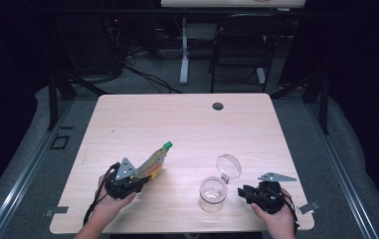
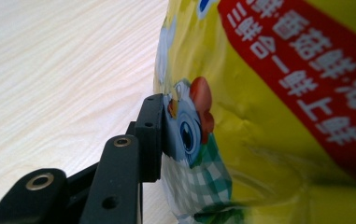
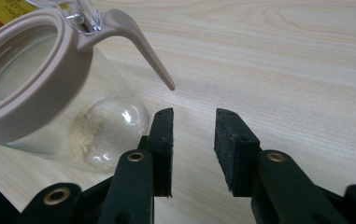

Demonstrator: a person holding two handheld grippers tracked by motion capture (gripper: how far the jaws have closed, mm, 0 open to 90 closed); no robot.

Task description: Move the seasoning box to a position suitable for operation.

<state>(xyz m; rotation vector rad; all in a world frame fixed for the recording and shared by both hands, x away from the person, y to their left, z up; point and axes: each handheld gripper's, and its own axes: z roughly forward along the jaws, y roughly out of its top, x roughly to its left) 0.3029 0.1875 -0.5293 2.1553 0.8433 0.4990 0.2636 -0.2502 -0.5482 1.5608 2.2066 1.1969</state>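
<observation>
A yellow pouch [image 1: 153,164] with a green cap [image 1: 167,145] is held at a tilt over the wooden table [image 1: 177,119], cap pointing up and away. My left gripper [image 1: 138,180] is shut on its lower end. In the left gripper view one black finger [image 2: 150,135] presses the pouch [image 2: 269,140] by a cartoon chicken print; the other finger is hidden behind it. A clear glass jar [image 1: 213,193] stands open, its round lid [image 1: 228,167] flipped back. My right gripper [image 1: 244,193] stands just right of it, open and empty [image 3: 194,116]. The jar [image 3: 49,93] holds a little pale powder [image 3: 84,133].
A beige clasp lever [image 3: 138,42] sticks out from the jar's rim toward my right gripper. A cable hole [image 1: 218,106] sits near the table's far edge. A black chair [image 1: 241,45] stands beyond the table. Bare wood lies behind the pouch and jar.
</observation>
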